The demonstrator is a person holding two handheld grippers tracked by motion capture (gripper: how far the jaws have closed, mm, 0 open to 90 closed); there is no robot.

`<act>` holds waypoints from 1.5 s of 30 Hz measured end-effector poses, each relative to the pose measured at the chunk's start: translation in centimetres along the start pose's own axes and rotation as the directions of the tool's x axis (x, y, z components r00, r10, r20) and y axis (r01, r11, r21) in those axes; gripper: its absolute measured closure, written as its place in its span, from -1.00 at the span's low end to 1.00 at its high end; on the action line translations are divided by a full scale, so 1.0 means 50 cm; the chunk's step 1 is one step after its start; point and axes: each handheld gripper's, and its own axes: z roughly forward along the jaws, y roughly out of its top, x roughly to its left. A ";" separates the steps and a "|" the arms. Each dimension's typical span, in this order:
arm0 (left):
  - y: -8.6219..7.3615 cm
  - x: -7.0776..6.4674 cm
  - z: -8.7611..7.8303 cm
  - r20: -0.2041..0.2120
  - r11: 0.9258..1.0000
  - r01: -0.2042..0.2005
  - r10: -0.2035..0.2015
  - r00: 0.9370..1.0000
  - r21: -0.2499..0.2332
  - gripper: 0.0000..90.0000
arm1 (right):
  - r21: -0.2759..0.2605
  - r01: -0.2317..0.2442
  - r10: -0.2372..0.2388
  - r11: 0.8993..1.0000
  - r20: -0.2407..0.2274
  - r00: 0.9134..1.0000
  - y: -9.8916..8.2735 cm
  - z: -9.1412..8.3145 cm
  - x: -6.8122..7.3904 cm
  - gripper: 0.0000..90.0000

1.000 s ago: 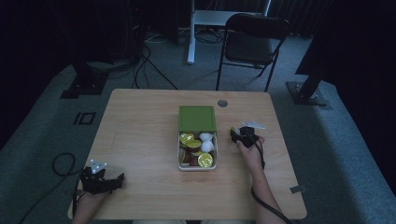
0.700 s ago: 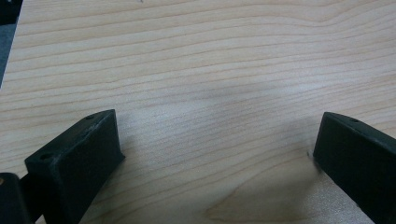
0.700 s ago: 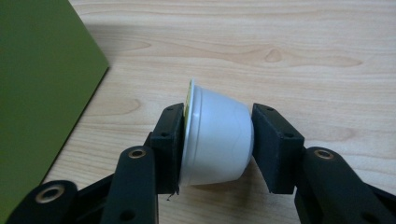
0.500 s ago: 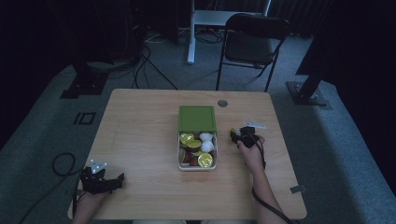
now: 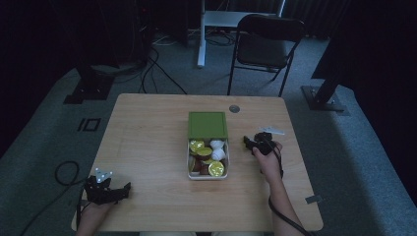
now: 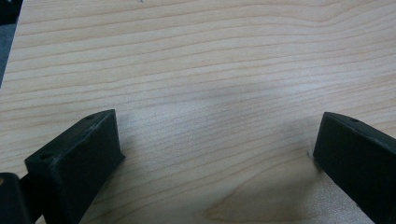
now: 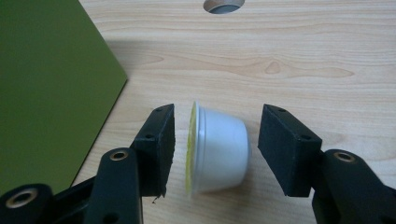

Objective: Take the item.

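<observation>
Right gripper view shows the right gripper (image 7: pixel 215 149) jaws, just opening, parted around a small white capsule (image 7: pixel 218 149) lying sideways near the table's (image 7: pixel 327 46) right edge: light, thin-walled, best pinched gently across lid and base.

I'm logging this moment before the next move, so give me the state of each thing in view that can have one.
Box: open, filled with small cups.
Green lid: off, flat on the table behind the box.
White cup: on its side on the table, between the right tongs' jaws, gaps on both sides.
Right tongs: open, jaws just been opening.
Left tongs: open wide, nothing between the jaws.
Folding chair: unfolded, nobody on it.
</observation>
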 end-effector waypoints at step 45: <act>0.000 0.000 0.000 0.000 1.000 -0.001 0.001 1.000 0.000 -0.98 | -0.060 0.046 -0.046 0.997 -0.002 0.999 -0.108 -0.179 -0.044 -0.43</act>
